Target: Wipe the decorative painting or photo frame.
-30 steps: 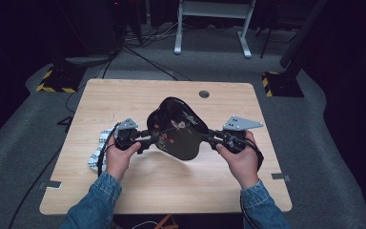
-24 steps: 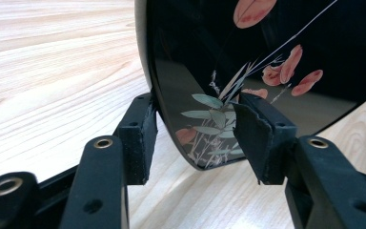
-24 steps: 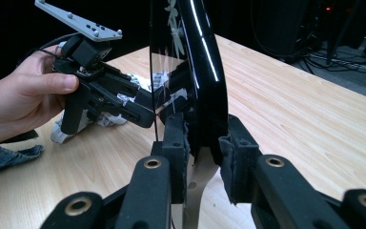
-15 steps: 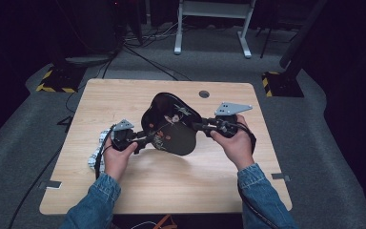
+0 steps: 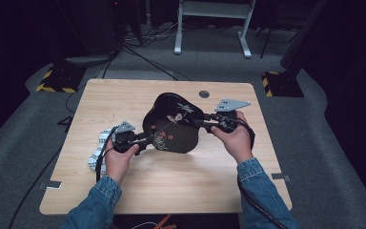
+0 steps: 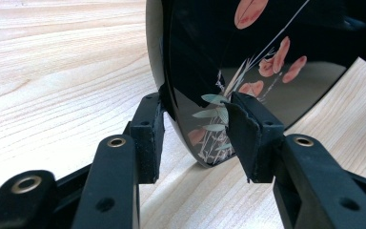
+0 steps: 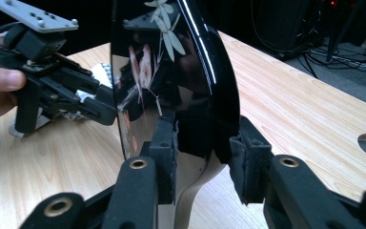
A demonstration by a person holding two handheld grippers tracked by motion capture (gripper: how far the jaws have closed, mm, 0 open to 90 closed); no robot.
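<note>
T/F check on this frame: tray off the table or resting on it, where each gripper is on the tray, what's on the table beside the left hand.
1. The black lacquer tray with painted flowers lies flat on the wooden table. False: it is tilted up between the two grippers.
2. The left gripper has the tray's rim between its jaws. True.
3. The right gripper is at the same end of the tray as the left. False: it is at the opposite end.
4. A black-and-white patterned thing lies on the table by the left hand. True.
5. The table has a round hole near its far edge. True.
</note>
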